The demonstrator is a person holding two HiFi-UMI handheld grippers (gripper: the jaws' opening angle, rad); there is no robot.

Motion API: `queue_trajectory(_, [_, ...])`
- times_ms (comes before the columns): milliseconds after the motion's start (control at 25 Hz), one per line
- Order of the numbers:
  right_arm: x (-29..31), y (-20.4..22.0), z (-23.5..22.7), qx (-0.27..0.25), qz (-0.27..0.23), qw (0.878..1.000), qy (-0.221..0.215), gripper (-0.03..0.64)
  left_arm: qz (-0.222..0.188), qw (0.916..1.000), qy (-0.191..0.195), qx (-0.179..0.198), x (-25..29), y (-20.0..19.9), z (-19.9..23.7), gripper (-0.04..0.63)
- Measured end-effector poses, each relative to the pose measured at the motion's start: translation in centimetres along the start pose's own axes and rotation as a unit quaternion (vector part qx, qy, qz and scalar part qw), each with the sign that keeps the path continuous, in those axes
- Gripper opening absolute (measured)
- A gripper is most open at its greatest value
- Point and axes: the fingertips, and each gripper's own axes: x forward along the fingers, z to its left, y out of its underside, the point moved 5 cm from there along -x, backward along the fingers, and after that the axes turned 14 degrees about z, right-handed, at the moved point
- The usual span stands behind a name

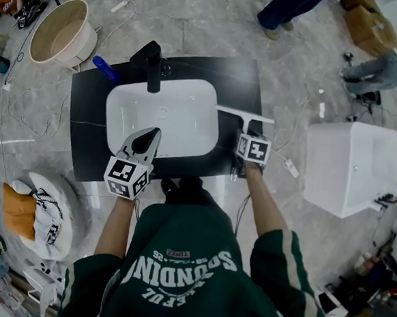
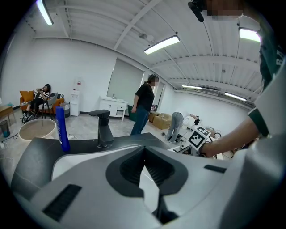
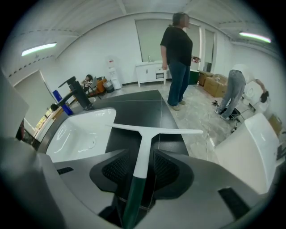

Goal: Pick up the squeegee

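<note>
The squeegee [image 1: 244,114] has a white T-shaped blade and a dark green handle. It is held just above the black countertop [image 1: 85,125], to the right of the white basin [image 1: 113,113]. My right gripper [image 1: 250,132] is shut on its handle. In the right gripper view the squeegee [image 3: 142,143] runs straight out between the jaws of the right gripper [image 3: 143,154], blade crosswise ahead. My left gripper [image 1: 147,138] hovers over the basin's front edge with its tips together and nothing in it. In its own view the left gripper [image 2: 144,150] points toward the black faucet [image 2: 103,129].
A black faucet [image 1: 154,65] and a blue bottle [image 1: 104,68] stand behind the basin. A round tub [image 1: 61,31] sits on the floor far left, a white box-shaped unit [image 1: 352,166] at the right. A person [image 3: 178,58] stands beyond the counter. Cables lie on the floor.
</note>
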Motion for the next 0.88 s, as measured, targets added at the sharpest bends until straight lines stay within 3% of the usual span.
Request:
queue_trajectory(400, [2.4,0.1,-0.5,-0.018,0.065,0.998,0.010,0.143,-0.001,0.9998,-0.012,-0.014,-0.4,0.6,0.3,0.002])
queue_trajectory(600, [2.2,0.1,0.5,-0.013,0.080,0.997,-0.018,0.131,-0.001,0.9997,-0.018,-0.018,-0.6,0.9,0.5,0.002])
queue_trajectory(640, [2.3,0.1,0.3,-0.012,0.081,0.997,-0.014,0.101,-0.002,0.9996,-0.020,-0.019,-0.6,0.9,0.5,0.002])
queue_trajectory(880, [2.3,0.1,0.2,-0.033,0.073,0.997,0.003,0.078,-0.006,0.9994,-0.028,-0.021,-1.7,1.1,0.8,0.002])
